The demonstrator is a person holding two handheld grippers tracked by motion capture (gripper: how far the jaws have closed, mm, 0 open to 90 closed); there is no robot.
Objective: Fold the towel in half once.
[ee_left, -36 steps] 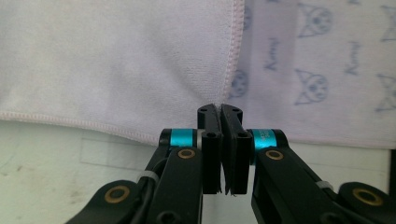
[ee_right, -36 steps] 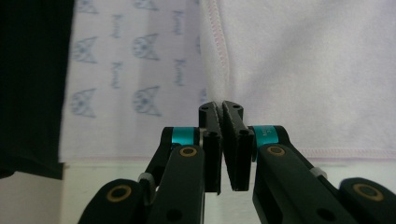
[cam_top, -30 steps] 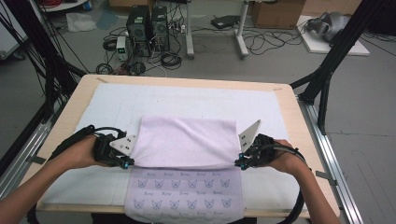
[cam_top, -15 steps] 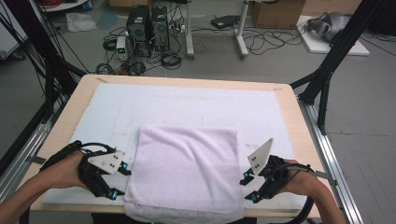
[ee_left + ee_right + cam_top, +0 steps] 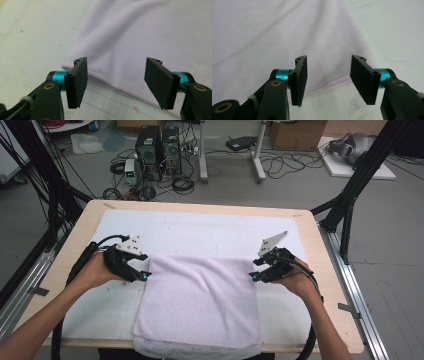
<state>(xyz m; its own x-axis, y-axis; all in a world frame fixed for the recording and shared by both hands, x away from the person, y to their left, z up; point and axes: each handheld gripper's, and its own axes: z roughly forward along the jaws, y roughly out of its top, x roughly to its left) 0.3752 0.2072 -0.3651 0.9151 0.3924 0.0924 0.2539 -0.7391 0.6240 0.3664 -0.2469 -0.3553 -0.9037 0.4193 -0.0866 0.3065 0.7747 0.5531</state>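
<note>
- Left gripper (image 5: 145, 276): jaws apart with nothing between them, having just opened further. It sits at centre-left of the high view, tips at the towel's upper-left corner.
- Right gripper (image 5: 254, 276): jaws apart and empty, at centre-right, tips at the towel's upper-right corner.
- Lavender towel (image 5: 200, 307): lies lower centre on the white table cover (image 5: 210, 232), near edge draping over the table's front.
- Change: a second ago both grippers pinched a fold held mid-towel, with the printed underside showing below it. Now that fold is laid flat toward the near edge and the print is covered.
- Reading: fold released and done; both hands are back at the far corners, likely lining up the next fold.
</note>
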